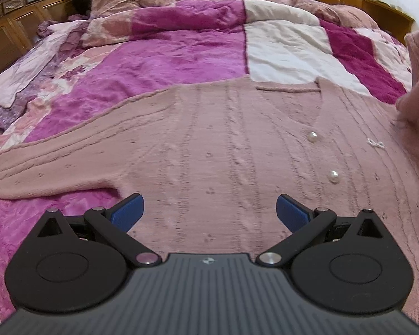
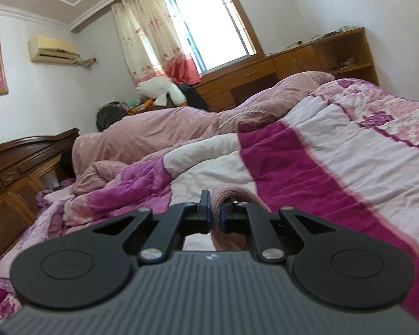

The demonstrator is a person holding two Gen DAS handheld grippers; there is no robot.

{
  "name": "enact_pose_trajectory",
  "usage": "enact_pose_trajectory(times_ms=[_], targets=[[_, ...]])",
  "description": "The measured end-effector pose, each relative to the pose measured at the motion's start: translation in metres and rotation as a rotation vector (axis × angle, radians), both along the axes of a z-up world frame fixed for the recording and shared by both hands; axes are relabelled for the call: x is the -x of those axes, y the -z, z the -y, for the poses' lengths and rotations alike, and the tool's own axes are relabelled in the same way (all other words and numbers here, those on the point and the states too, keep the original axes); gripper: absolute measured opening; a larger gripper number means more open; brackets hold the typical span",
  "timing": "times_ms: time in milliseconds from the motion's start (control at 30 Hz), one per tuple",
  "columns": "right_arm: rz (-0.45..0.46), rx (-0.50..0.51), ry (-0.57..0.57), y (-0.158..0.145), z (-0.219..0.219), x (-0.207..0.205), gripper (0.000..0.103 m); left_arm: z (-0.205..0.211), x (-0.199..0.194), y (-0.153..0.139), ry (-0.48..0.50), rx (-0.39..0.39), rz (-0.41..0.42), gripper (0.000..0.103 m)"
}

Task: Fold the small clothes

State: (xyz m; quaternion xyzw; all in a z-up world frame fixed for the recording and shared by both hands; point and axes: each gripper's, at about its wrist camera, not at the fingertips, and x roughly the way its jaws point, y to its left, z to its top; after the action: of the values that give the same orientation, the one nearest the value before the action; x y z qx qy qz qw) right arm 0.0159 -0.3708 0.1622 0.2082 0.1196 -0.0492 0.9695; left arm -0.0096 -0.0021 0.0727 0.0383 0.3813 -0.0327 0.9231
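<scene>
The left gripper hovers with jaws spread wide and nothing between them, the pink cardigan lying flat on the quilt just ahead of and beneath its fingers. The right gripper is clamped on a ribbed fold of the same cardigan, lifted above the quilt.

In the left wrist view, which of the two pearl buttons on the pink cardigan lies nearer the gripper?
The lower pearl button, beside the cardigan's front edge; the other button sits farther up, toward the neckline.
</scene>
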Motion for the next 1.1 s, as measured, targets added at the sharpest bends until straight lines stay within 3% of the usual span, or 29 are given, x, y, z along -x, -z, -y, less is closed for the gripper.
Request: enact_pose_trajectory(times_ms=[333, 700, 933, 1000, 1067, 1100], targets=[[-0.048, 0.046, -0.066, 0.023, -0.063, -0.022, 0.009, -0.027, -0.002, 0.003, -0.057, 0.034, -0.003, 0.103], [-0.233, 0.133, -0.223, 0.104, -0.139, -0.044, 0.011, -0.050, -0.004, 0.011, -0.097, 0.059, -0.018, 0.103], [-0.329, 0.122, -0.275, 0.128, -0.158, -0.055, 0.013, -0.059, -0.005, 0.017, -0.114, 0.074, -0.028, 0.103], [-0.350, 0.110, -0.289, 0.132, -0.159, -0.055, 0.023, -0.059, -0.006, 0.018, -0.115, 0.079, -0.030, 0.103], [-0.337, 0.084, -0.326, 0.134, -0.159, -0.050, 0.047, -0.059, -0.006, 0.018, -0.115, 0.082, -0.029, 0.103], [-0.335, 0.079, -0.327, 0.133, -0.161, -0.047, 0.052, -0.059, -0.006, 0.017, -0.114, 0.083, -0.027, 0.103]])
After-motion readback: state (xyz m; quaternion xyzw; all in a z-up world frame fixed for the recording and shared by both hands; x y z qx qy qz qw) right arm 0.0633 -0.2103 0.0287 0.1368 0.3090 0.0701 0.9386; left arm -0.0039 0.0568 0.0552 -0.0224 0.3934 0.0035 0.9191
